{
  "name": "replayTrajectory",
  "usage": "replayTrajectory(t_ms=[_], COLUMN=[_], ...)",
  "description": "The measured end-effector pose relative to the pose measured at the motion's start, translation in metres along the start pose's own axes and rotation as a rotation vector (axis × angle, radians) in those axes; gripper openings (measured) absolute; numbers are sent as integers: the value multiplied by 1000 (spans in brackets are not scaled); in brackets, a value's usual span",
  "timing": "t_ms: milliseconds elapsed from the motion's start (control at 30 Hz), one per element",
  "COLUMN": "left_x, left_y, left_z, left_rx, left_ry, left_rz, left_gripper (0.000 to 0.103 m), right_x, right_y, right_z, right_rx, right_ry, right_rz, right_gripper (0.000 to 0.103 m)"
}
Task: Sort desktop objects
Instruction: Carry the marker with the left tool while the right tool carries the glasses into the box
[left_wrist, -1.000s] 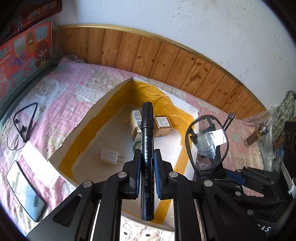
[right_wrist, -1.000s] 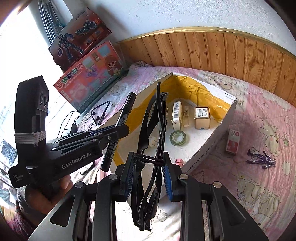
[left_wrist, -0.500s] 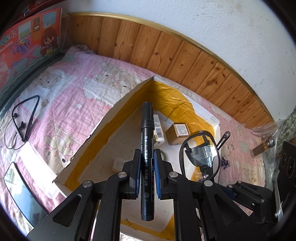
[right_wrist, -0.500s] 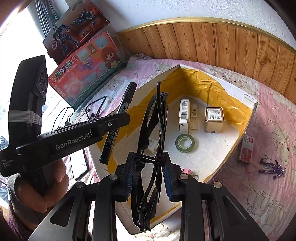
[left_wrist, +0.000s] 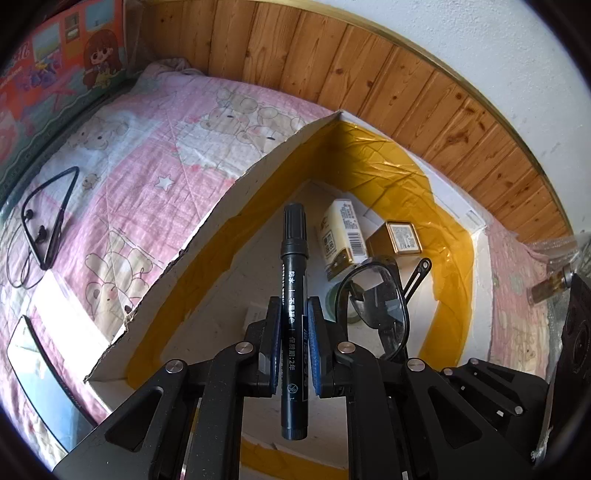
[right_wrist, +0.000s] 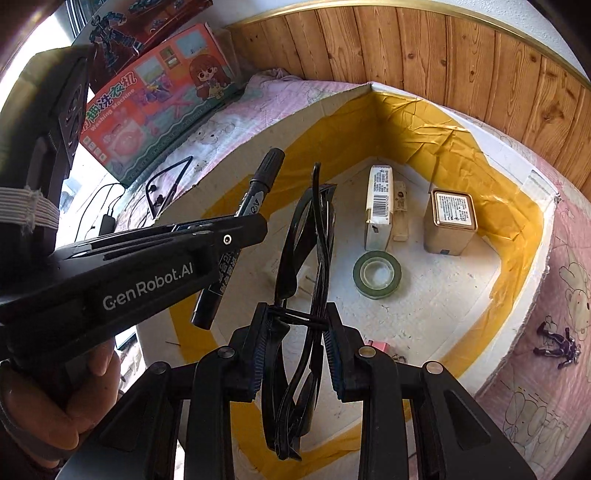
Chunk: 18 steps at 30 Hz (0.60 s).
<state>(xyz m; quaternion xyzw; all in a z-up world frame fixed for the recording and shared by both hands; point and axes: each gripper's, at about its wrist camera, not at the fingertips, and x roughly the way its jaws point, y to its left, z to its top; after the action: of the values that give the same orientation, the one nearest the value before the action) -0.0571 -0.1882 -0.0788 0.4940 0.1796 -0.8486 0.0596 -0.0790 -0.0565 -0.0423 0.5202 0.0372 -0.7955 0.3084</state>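
Gripping marker (left_wrist: 293, 295) & glasses (right_wrist: 306, 266), both grippers.

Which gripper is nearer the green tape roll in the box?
Right. The right gripper, holding the glasses, hovers just beside the green tape roll; the left gripper, holding the marker, is farther out on its far side.

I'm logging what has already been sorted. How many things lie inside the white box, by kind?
Packaged boxes (tall white carton, gold box): 2
Tape roll: 1
Small cream item: 1
Small pink item: 1
White plug: 1
Total: 6
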Motion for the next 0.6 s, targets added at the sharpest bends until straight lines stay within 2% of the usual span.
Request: replayTrajectory(t_ms=[267, 600], left_x=[20, 23], left_y=[-4, -2], left_z=[-5, -5], left_rx=[44, 37], left_ry=[65, 86], left_rz=[54, 61], left_gripper=[13, 14], right_x=[22, 30], right_y=[1, 4], right_z=[3, 5], right_rx=[-19, -29], right_ry=[66, 99], right_rz=[-34, -42], right_gripper=[30, 33])
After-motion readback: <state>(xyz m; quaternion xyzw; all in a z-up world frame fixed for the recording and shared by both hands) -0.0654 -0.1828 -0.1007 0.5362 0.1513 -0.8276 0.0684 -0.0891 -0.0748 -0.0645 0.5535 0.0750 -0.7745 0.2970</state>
